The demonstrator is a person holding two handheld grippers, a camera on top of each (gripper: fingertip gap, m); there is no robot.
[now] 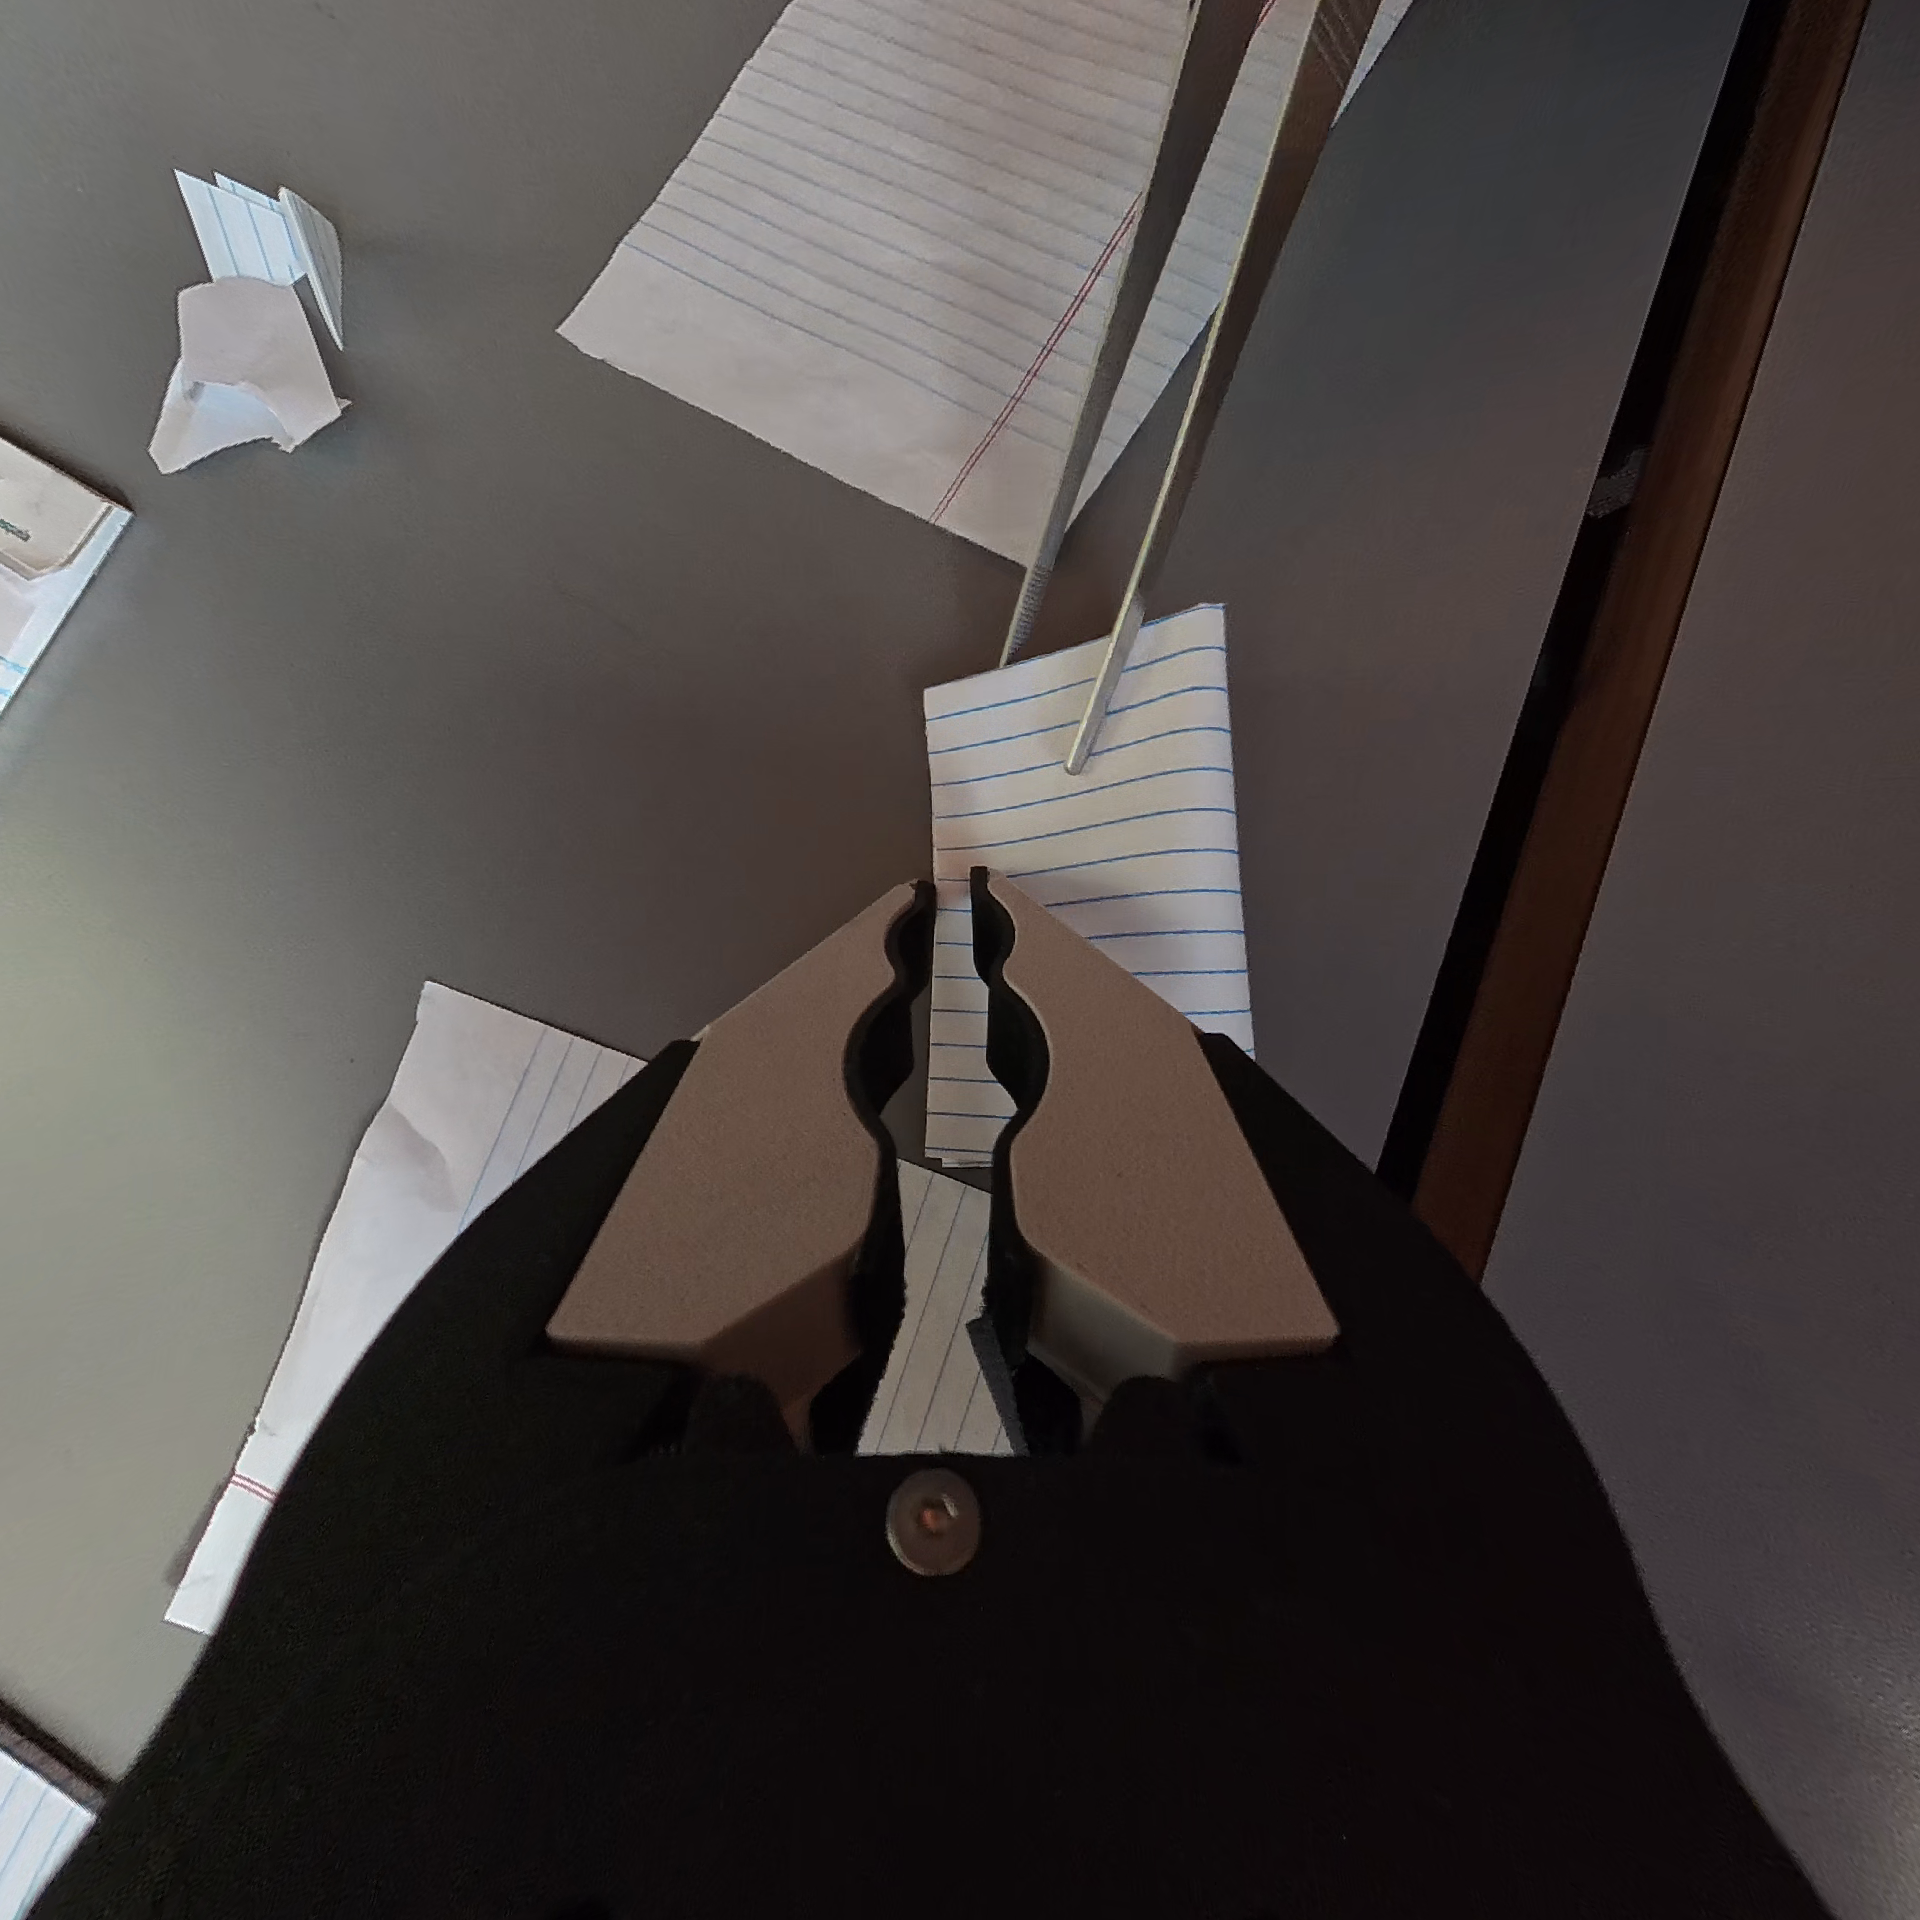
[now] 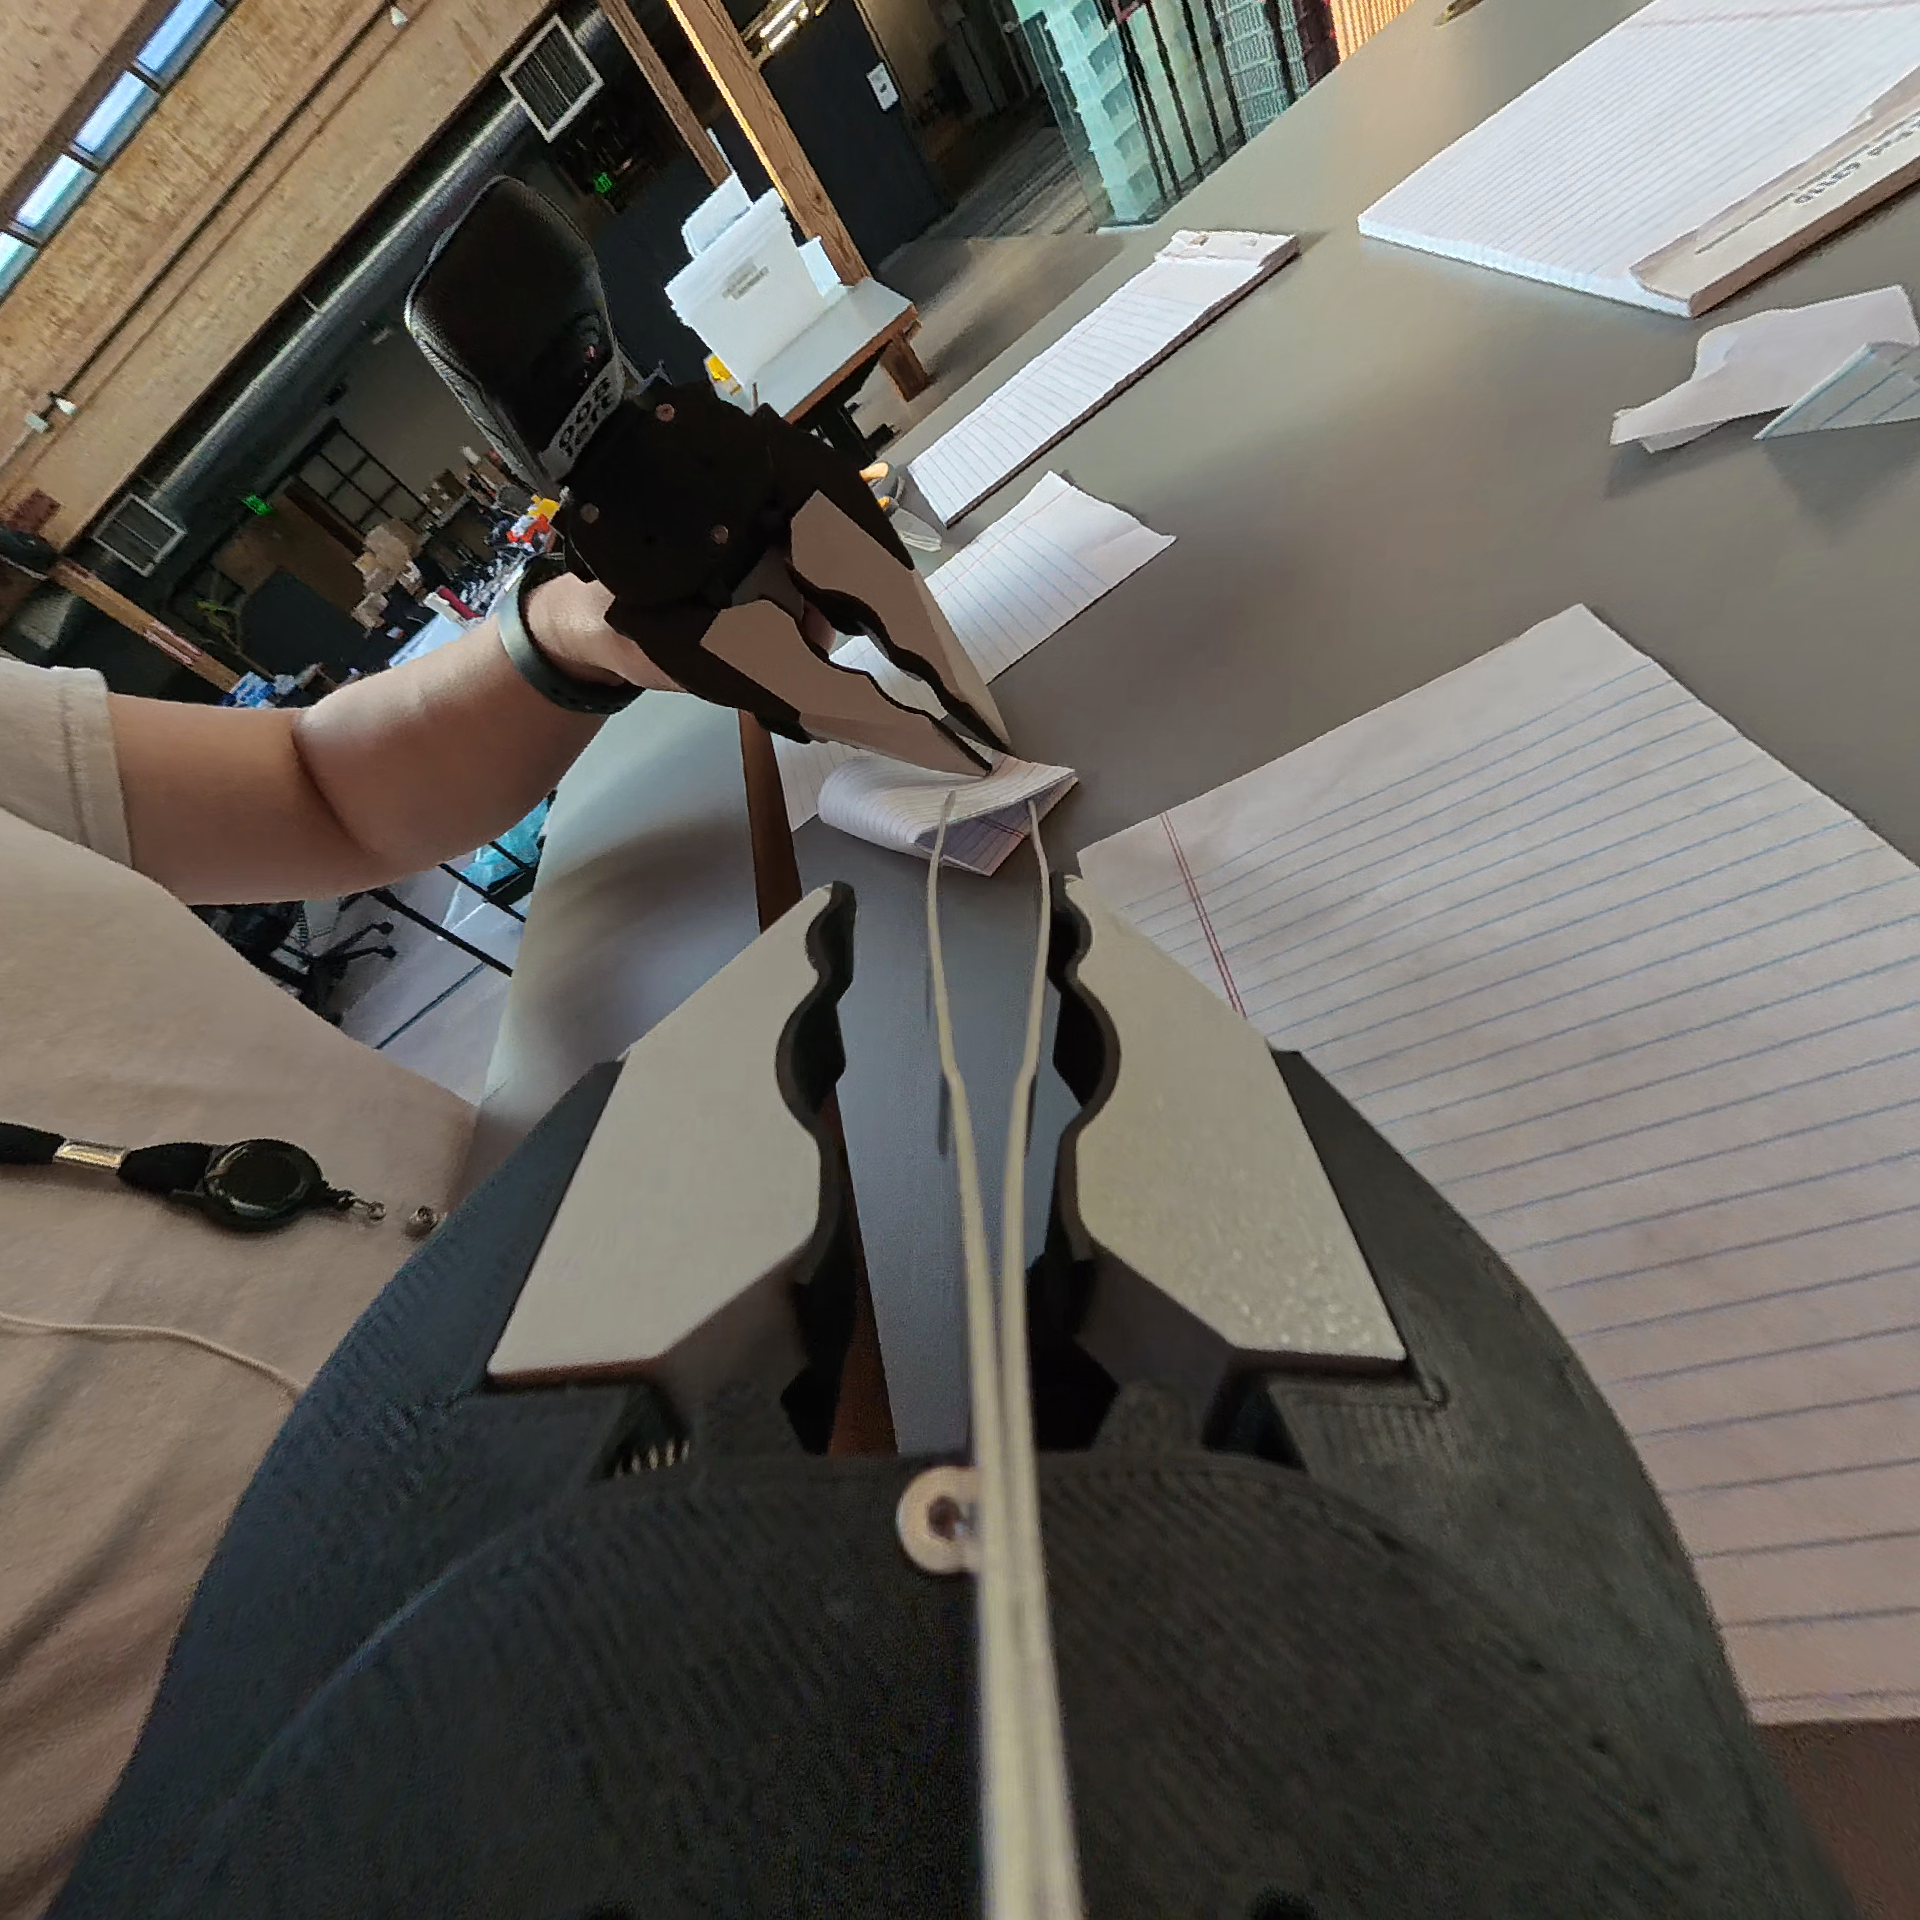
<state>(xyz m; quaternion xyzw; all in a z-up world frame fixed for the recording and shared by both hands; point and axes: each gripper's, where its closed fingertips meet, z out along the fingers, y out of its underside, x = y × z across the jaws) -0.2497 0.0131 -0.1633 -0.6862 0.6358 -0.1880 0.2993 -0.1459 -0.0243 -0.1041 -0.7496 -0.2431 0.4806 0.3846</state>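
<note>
A small folded piece of lined paper (image 1: 1101, 821) lies on the dark grey table (image 1: 416, 727) near its right edge. My left gripper (image 1: 951, 883) is all but shut, with only a thin slit between its jaws. Its tips press down on the near end of the fold, as the right wrist view shows (image 2: 987, 756). My right gripper (image 2: 951, 891) carries long metal tweezers (image 2: 1006, 1662) that run out between its fingers. The tweezers (image 1: 1091, 416) are spread, with one tip resting on the folded paper (image 2: 883, 808) and the other at its far edge.
A large lined sheet (image 1: 904, 260) lies beyond the fold. Another sheet (image 1: 447, 1195) lies under my left gripper. Crumpled scraps (image 1: 249, 332) sit at far left. Two writing pads (image 2: 1610, 156) (image 2: 1091, 364) lie farther back. The wooden table edge (image 1: 1621, 727) runs along the right. A person's forearm (image 2: 364, 758) shows. The left gripper's tips are roughly 12 cm from the right gripper's.
</note>
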